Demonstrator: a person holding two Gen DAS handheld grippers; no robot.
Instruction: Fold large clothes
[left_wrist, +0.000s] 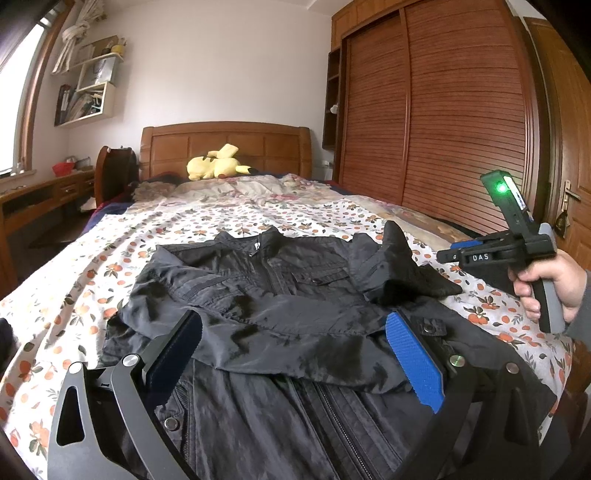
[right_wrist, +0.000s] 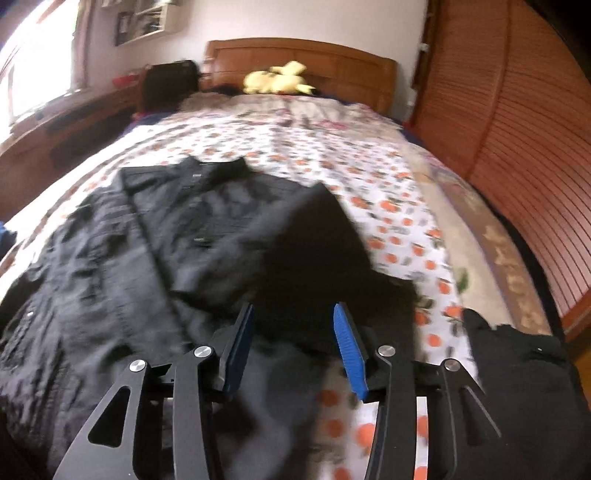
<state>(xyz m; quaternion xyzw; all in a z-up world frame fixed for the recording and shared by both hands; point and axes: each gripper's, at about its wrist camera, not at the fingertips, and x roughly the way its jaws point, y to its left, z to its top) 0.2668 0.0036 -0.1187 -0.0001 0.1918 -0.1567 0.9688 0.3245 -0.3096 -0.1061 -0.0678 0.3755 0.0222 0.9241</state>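
Sleeve-folding stage, by the look of it. Black jacket (left_wrist: 280, 317) spread front-up on the floral bedspread (left_wrist: 74, 288), filling the lower centre of the left wrist view, collar toward the headboard (left_wrist: 225, 147). One sleeve already laid across the chest through mid-frame; the other sleeve (left_wrist: 402, 269) bunched and peaked at centre right, only partly brought in. Left gripper (left_wrist: 291, 354) at the bottom of the frame, jaws wide apart above the crossed sleeve, holding nothing. Right gripper (right_wrist: 293, 350), blurred in its own view, likewise spread and empty over the dark sleeve cloth at lower centre. Next move, probably: pinching that bunched sleeve near its cuff and drawing it flat across the body, then smoothing before folding the hem up toward the collar.
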